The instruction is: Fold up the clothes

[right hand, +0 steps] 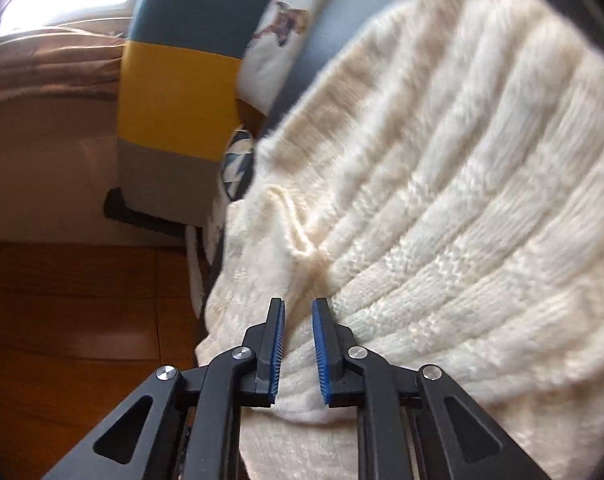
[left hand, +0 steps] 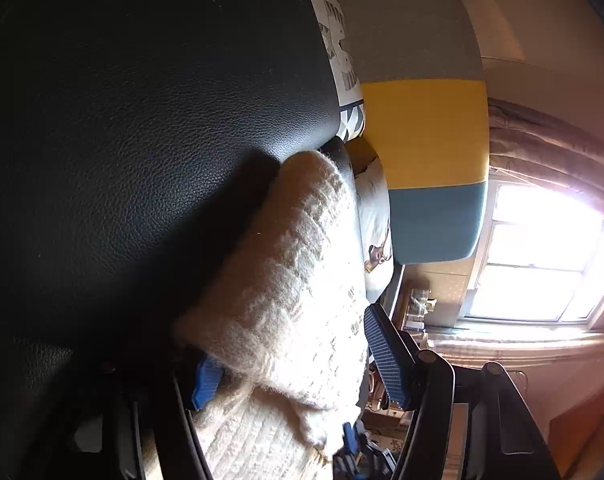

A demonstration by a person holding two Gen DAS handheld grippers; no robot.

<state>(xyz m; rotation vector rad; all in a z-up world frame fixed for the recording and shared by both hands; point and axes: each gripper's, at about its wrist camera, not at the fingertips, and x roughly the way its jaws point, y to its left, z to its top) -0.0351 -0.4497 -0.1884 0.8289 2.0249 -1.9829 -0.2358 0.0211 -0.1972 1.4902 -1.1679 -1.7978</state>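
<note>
The cream knitted sweater [right hand: 441,200] lies spread over a dark leather seat [left hand: 142,140], and one side of it hangs over the seat's edge above the wooden floor [right hand: 62,320].

The left claw [left hand: 298,364] holds a thick folded bundle of the sweater, with a blue pad [left hand: 383,356] on each side of the wool. The fabric fills the gap and bulges past the pads toward the seat.

The right claw [right hand: 298,344] sits low over the sweater's near edge, beside a small pucker in the knit. Its jaws stand slightly apart, with the knit showing in the narrow gap and no wool pinched.

A cushion [left hand: 421,120] striped grey, yellow and teal stands beyond the seat, with a printed pillow [right hand: 274,48] wedged between the two.
</note>
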